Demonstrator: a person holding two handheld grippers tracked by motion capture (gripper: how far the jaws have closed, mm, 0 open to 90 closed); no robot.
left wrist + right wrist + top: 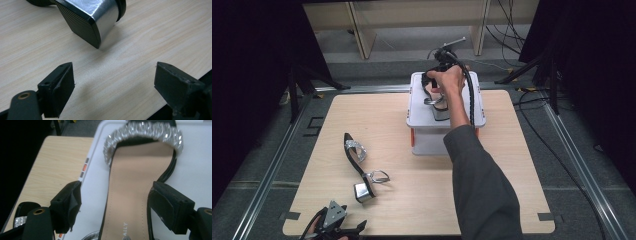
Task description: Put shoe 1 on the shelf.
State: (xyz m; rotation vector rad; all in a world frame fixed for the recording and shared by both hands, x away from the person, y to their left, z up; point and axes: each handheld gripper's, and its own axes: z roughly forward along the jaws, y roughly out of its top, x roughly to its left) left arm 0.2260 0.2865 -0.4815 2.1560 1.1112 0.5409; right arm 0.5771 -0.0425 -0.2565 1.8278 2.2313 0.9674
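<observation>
A black sandal [438,103] with a rhinestone toe strap [140,131] and tan insole [132,185] lies on top of a white box [427,140]. My right gripper [435,82] hangs over it, held by a hand reaching across the table. Its jaws [116,195] stand open on either side of the sole, and the left pad is clear of the sole's edge. The matching sandal [357,160] lies on its side on the table, silver block heel [97,17] toward me. My left gripper [113,77] rests open just short of that heel, near the table's front left edge [343,220].
The wooden table [412,200] has bare room on its left and right sides. The box stands at the back centre, with orange latches on its front. Dark stands, cables and a wooden frame lie beyond the table.
</observation>
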